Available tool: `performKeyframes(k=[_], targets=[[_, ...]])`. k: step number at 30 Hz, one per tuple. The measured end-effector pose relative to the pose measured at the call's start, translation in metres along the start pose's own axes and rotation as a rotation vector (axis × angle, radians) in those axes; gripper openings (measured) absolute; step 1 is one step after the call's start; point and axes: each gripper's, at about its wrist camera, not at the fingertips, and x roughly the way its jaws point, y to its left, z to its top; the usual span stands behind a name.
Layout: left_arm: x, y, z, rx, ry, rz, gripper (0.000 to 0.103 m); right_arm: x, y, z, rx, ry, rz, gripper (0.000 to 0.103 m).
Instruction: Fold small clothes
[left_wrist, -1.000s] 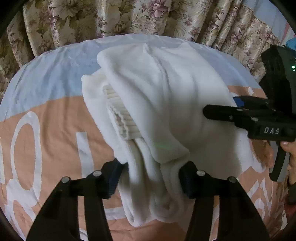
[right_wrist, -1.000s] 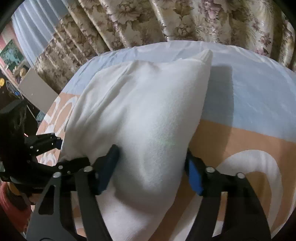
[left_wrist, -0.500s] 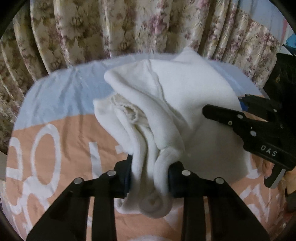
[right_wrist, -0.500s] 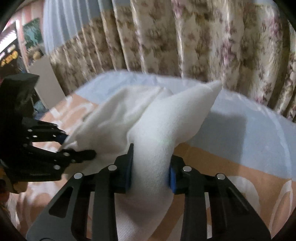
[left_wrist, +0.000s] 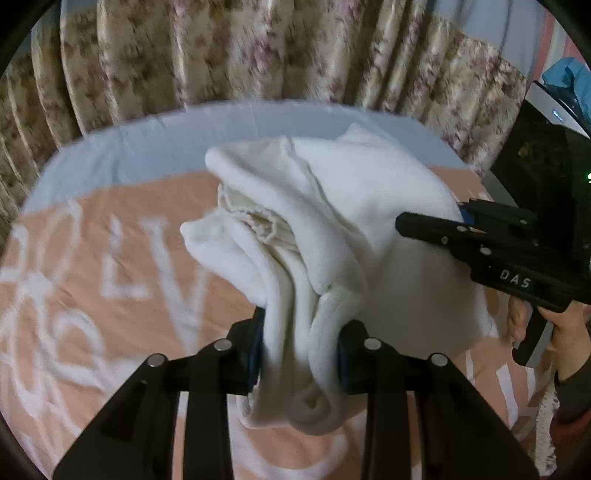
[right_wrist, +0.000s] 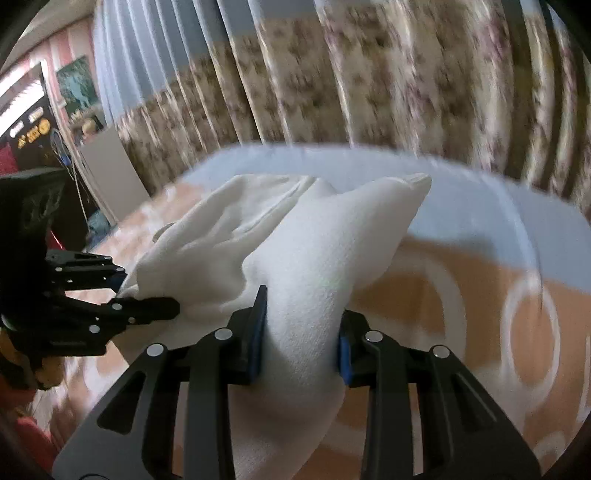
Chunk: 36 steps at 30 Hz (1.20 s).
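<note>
- My left gripper (left_wrist: 301, 354) is clamped on a thick bunch of the white garment (left_wrist: 332, 229); several rolled layers are squeezed between the blue pads, and a rounded wad hangs out below them.
- My right gripper (right_wrist: 301, 328) is clamped on the opposite edge of the same garment, a smoother and thinner handful. In the last second both sets of jaws have been closing onto the cloth; the pads press on it now.
- The garment is stretched between the two grippers over the bed (left_wrist: 129, 258), which has a peach and pale-blue printed cover. Its far end, with a pointed corner (right_wrist: 419, 181), looks to lie on or just above the cover near the flowered curtain (left_wrist: 258, 55); I cannot tell which.
- The step in hand, as I judge it, is carrying the near edge over to make a fold.
- To do it well I would keep both grippers level with each other and the same way apart, so the held edge stays straight and taut.
- The left handful is lumpy. I expect it to leave a ridge unless I lay that side down first and let the layers relax.
- I would lower the edge flat onto the far part, match the corners, and only then let the jaws part.
- The main risk is dragging the resting end along the slippery cover.
</note>
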Motion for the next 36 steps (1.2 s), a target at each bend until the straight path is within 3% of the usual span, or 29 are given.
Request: performKeyframes(k=[2,5,7,10,12,14,16,20,25,27,31,33,36], targets=[[0.021,-0.005,-0.013,-0.005,0.025,0.012,0.035,0.009,-0.012,-0.019,0.035,0.039,-0.002,0.033],[0.03,-0.004,-0.02,-0.018,0.016,0.032,0.046,0.01,-0.023,-0.033,0.104,0.031,0.03,0.038],[0.03,-0.001,-0.021,-0.017,0.02,0.053,0.061,0.008,-0.021,-0.034,0.102,0.036,0.02,0.041],[0.021,0.003,-0.021,0.0,0.016,0.083,0.07,-0.003,-0.017,-0.031,0.097,0.043,0.014,0.047],[0.008,0.003,-0.021,0.0,0.008,0.087,0.076,-0.02,-0.014,-0.029,0.105,0.015,0.02,0.064],[-0.008,-0.001,-0.021,0.011,-0.013,0.082,0.077,-0.04,-0.009,-0.032,0.128,-0.01,0.015,0.072],[-0.024,-0.01,-0.016,0.04,-0.058,0.092,0.086,-0.045,-0.003,-0.035,0.125,0.006,-0.016,0.072],[-0.021,-0.022,-0.003,0.085,-0.086,0.176,0.086,-0.036,0.01,-0.052,0.121,0.075,-0.152,0.072],[0.01,-0.001,-0.006,0.078,-0.022,0.317,0.087,-0.017,0.02,-0.067,0.078,0.159,-0.302,0.065],[0.015,0.012,-0.013,0.05,-0.002,0.287,0.088,-0.011,0.024,-0.072,0.019,0.182,-0.378,0.065],[0.019,0.011,-0.028,0.08,-0.002,0.282,0.088,-0.004,0.021,-0.081,-0.002,0.199,-0.407,0.068],[0.022,0.009,-0.031,0.077,-0.002,0.28,0.088,-0.002,0.015,-0.081,0.018,0.198,-0.401,0.073],[0.012,0.016,-0.031,0.016,0.004,0.231,0.087,-0.015,0.007,-0.078,0.101,0.191,-0.339,0.073]])
